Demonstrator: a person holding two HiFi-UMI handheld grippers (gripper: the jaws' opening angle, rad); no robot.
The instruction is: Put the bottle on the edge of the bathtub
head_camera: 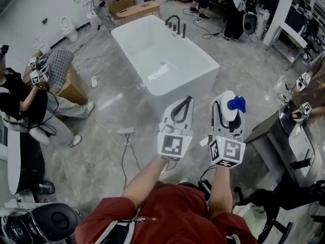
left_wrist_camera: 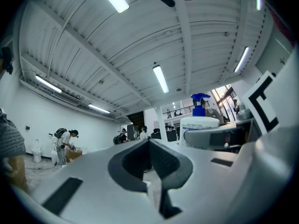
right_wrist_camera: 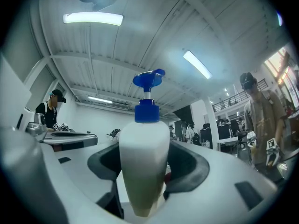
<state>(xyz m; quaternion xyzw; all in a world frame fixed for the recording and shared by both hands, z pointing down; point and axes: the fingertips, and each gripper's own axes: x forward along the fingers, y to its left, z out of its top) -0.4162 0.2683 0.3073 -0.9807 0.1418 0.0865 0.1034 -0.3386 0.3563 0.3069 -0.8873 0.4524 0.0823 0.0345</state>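
A white bottle [head_camera: 226, 110] with a blue pump head [head_camera: 236, 104] stands upright between the jaws of my right gripper [head_camera: 227, 103], which is shut on its body. In the right gripper view the bottle [right_wrist_camera: 144, 162] fills the gap between the dark pads [right_wrist_camera: 194, 164]. My left gripper [head_camera: 188, 98] is held up beside it, shut with nothing in it; its jaws meet at the tip [left_wrist_camera: 149, 140]. The left gripper view also catches the bottle [left_wrist_camera: 199, 125] to its right. The white bathtub [head_camera: 199, 49] stands on the floor beyond both grippers, with a black faucet [head_camera: 174, 23] at its far end.
A seated person [head_camera: 25, 105] holds grippers at the left beside a cardboard box [head_camera: 72, 89]. Cables [head_camera: 127, 136] trail over the grey floor before the tub. A dark table [head_camera: 277, 128] stands at the right. A toilet [head_camera: 68, 30] and other people are farther back.
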